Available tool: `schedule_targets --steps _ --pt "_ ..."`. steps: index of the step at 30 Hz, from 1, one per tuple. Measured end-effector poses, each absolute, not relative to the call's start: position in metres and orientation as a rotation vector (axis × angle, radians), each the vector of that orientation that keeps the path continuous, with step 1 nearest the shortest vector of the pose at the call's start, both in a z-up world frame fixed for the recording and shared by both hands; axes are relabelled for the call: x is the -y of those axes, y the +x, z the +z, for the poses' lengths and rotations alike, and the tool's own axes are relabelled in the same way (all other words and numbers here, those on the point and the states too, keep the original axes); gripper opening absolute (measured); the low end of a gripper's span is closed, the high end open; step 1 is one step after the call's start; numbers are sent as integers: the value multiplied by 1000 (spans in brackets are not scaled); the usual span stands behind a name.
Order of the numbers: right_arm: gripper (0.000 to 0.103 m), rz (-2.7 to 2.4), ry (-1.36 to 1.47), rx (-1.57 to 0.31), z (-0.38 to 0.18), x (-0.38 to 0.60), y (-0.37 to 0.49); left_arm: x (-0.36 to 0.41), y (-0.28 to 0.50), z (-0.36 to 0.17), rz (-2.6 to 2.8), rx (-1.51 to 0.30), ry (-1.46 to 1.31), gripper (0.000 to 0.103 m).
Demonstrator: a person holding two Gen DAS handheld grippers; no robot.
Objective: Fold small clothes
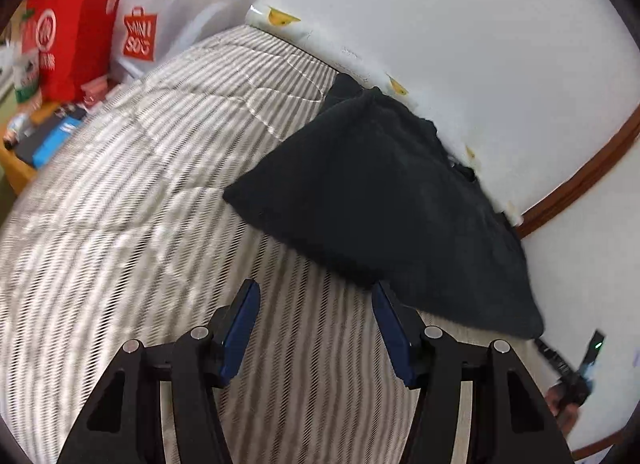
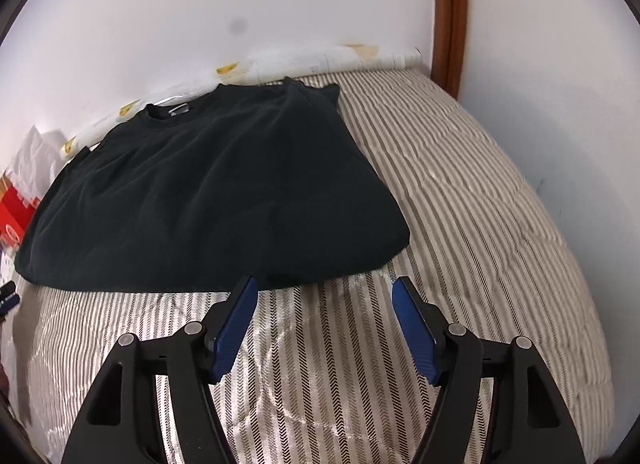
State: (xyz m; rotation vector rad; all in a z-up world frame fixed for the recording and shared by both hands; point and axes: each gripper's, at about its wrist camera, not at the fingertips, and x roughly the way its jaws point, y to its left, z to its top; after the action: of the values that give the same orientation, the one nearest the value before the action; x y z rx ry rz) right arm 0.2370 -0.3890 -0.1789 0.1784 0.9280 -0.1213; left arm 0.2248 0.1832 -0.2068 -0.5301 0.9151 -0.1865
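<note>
The black T-shirt lies flat on the striped bed against the wall, soft, light and likely to sag, best pinched at its near hem corners, just short of which the left tongs and right tongs stand apart, empty.

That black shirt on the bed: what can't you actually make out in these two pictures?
- Shirt sleeves: right wrist view, folded under or hidden by the body.
- Neck label: right wrist view, too small to read.
- Shirt's far edge: left wrist view, pressed against the wall, lost in dark folds.
- Small items left of the bed: left wrist view, blurred.
- Right gripper: left wrist view, only a sliver at the picture's edge.
</note>
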Motion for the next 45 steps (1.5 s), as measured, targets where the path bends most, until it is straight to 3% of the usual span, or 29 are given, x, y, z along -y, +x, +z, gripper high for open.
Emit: schedule_targets --steps 14,18,24,26,28,30,45 --pt "74 -179 368 -890 -188 417 261 -166 263 -209 -137 -863 -546 54" --pt "74 -176 436 -885 -192 421 270 -160 265 -208 -100 -864 -485 45" --pt "74 -94 576 -872 -196 425 281 -163 268 -209 -99 -877 -493 22" --pt "70 -114 567 -878 -197 421 286 -163 267 -207 -103 -874 -494 17" --pt "36 -115 547 -876 -197 417 288 -162 264 -203 -100 -869 -479 14" --pt "26 -116 522 -858 -191 414 286 -160 258 -198 -100 -860 -456 13" --pt "22 -54 439 -855 -164 399 211 -177 178 -184 -101 -856 -438 12"
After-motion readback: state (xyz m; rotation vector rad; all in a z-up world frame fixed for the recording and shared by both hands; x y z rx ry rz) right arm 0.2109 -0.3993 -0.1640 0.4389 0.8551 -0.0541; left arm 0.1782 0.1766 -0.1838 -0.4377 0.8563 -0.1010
